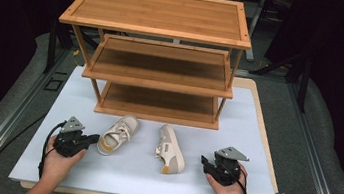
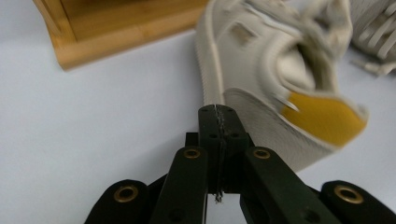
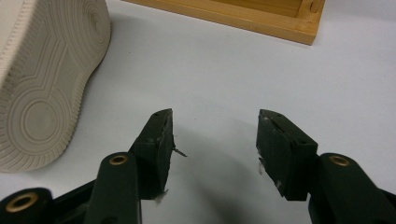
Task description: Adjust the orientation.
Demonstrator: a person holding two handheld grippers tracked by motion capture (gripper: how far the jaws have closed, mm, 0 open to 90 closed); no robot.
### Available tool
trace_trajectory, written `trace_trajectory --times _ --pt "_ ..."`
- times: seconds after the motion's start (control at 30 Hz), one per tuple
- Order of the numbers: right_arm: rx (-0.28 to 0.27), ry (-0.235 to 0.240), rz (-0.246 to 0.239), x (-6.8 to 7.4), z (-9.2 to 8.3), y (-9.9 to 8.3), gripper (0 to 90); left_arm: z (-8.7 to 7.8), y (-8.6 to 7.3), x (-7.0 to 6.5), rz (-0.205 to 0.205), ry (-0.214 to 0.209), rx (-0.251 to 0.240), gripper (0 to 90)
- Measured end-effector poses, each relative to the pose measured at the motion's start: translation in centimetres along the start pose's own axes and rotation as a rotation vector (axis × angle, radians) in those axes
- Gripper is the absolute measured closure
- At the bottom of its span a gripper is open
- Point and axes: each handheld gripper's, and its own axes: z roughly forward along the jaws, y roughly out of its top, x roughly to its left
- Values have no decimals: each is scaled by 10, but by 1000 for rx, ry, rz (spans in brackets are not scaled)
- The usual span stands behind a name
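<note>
Two cream sneakers with mustard heel patches lie on the white mat in front of a bamboo shelf rack (image 1: 158, 34). The left shoe (image 1: 117, 134) stands upright; the right shoe (image 1: 169, 148) lies on its side, sole toward my right hand. My left gripper (image 1: 93, 139) is shut with nothing between its jaws, its tip just at the heel of the left shoe (image 2: 280, 79). My right gripper (image 1: 204, 163) rests open on the mat a little to the right of the tipped shoe, whose sole (image 3: 44, 79) shows at the left of the right gripper view.
The three-tier rack stands at the back of the mat (image 1: 255, 138), its bottom shelf edge (image 3: 233, 16) close beyond the shoes. The mat lies on a wooden board (image 1: 267, 140) over a grey table with metal rails at both sides.
</note>
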Motion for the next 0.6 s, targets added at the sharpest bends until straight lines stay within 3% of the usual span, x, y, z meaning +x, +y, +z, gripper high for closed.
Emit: trace_trajectory --times 0.03,0.1,0.3,0.43,0.6 --pt "0 1 1 0 0 0 460 3 -2 0 7 10 23 896" --pt "-3 2 3 0 0 0 460 5 -2 0 -8 -29 27 897" --pt "-8 6 13 -1 -1 0 460 5 -1 -2 -4 -7 28 895" --pt "-11 4 15 -2 -2 0 460 -5 4 0 -53 -6 -48 865" --pt "-10 1 20 -2 -1 0 460 -13 15 0 -110 -42 -138 781"
